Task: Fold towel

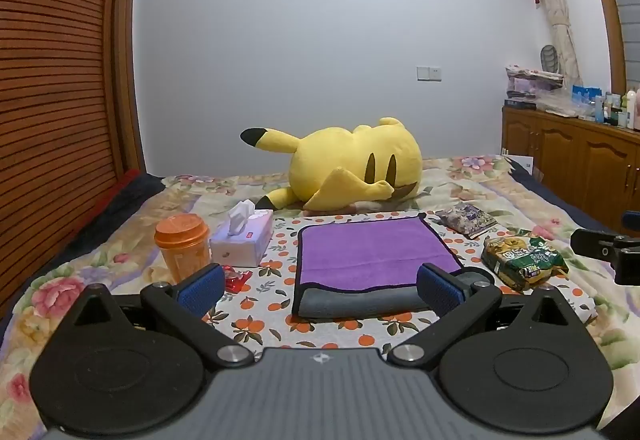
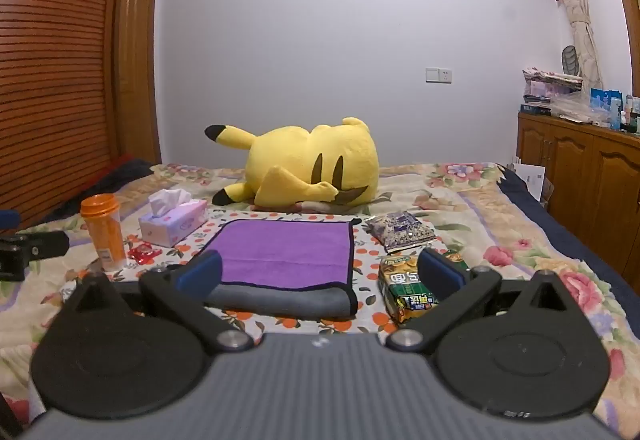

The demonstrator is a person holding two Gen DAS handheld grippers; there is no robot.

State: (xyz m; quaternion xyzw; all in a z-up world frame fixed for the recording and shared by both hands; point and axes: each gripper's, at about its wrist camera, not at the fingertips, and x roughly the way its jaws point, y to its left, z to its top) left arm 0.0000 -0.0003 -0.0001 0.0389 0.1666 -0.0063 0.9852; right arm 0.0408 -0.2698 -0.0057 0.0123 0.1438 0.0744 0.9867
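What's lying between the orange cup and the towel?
A red candy wrapper lies between the orange cup and towel; clearest in the right wrist view.

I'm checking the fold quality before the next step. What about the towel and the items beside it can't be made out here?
- Towel: near right corner, left wrist view, hidden by the left gripper pad.
- Towel near left corner, right wrist view, hidden by the right gripper.
- Green snack bag: right part behind the pad; print too small.

Soft, even indoor light is filling the room, a touch cool and dim, casting only faint shadows. The fisheye is bowing the wooden wardrobe (image 1: 60,99) on the left and the cabinet (image 2: 580,167) on the right. Near parts are looking slightly soft; no glare is showing.
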